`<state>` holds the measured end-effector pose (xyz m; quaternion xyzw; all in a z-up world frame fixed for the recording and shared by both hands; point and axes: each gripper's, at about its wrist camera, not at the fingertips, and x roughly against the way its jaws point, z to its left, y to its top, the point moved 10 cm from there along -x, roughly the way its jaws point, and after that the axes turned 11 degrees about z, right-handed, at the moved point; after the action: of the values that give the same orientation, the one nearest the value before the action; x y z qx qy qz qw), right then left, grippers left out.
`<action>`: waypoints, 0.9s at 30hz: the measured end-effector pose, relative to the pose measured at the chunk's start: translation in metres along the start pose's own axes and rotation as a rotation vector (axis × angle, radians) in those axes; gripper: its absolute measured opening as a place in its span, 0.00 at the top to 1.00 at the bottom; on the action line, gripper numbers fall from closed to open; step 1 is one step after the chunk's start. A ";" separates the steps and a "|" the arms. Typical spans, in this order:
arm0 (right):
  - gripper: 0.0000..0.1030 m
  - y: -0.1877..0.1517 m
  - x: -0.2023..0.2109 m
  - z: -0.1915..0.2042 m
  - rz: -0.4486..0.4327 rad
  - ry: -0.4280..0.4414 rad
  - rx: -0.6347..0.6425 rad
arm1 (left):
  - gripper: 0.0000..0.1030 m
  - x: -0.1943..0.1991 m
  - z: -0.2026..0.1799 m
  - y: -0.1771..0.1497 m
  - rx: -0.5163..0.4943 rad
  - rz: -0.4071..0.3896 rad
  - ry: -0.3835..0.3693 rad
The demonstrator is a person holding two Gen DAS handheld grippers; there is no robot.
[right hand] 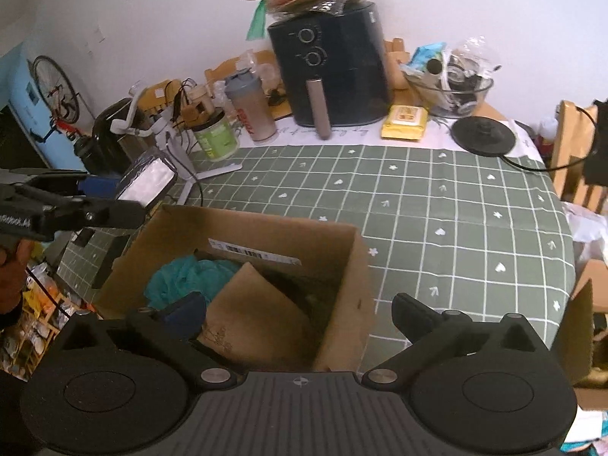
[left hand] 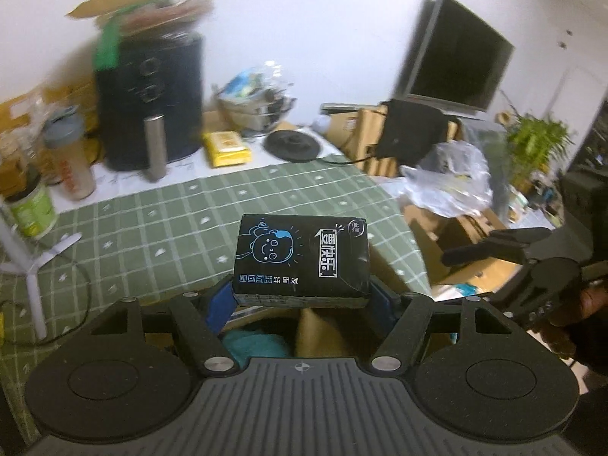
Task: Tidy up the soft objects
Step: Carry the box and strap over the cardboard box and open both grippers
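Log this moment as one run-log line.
left gripper: shut on black tissue pack | right gripper: open, empty | cardboard box: holds teal cloth

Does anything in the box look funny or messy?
Yes. One flap of the cardboard box is folded down inside it, leaning slantwise over the crumpled teal cloth instead of standing up outside.

Cardboard box (right hand: 243,285) open on top, half full w/ teal cloth (right hand: 182,277); green tablecloth (right hand: 437,220) beyond bare; clutter along wall.
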<state>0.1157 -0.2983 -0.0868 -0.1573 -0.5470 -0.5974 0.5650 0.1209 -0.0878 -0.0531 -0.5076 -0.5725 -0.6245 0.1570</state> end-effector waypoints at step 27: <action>0.00 -0.014 0.006 -0.003 -0.038 -0.167 0.016 | 0.16 -0.001 0.013 -0.025 0.140 0.077 0.195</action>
<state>0.1036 -0.3071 -0.0897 -0.1917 -0.5998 -0.5886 0.5069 0.1084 -0.0692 -0.0703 -0.4540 -0.5768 -0.6228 0.2708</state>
